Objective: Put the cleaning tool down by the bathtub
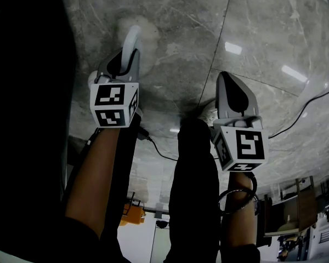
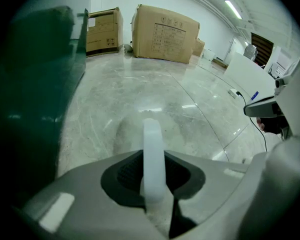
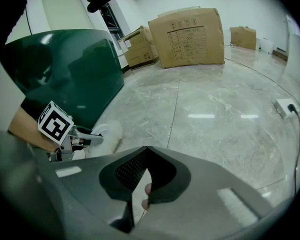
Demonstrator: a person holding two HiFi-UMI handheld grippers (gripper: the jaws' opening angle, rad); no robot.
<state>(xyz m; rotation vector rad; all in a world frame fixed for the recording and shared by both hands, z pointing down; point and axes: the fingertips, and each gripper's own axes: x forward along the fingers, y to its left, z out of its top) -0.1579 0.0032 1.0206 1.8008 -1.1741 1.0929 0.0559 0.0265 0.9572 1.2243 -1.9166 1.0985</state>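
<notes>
Left gripper (image 1: 129, 52): its jaws were pinched on the white handle of the cleaning tool (image 1: 133, 37). In the left gripper view the cleaning tool (image 2: 152, 154) stood as a narrow white bar clamped between the jaws of the left gripper (image 2: 152, 180).
Tool axis: the long axis ran on in line with those jaws and away from the person. It ended in a pale round head low at the grey stone floor (image 1: 263, 37).
Tool position: the cleaning tool (image 3: 104, 133) reached ahead of the left gripper (image 3: 87, 140). Its head was just beside the dark green bathtub (image 3: 70, 69); contact with the wall could not be told.
Right gripper (image 1: 226, 76): the jaws were pressed together at the tips with nothing between them. The right gripper (image 3: 147, 150) was apart from the tool, to its right.
Beyond: cardboard boxes (image 3: 192, 36) stood on the floor.
</notes>
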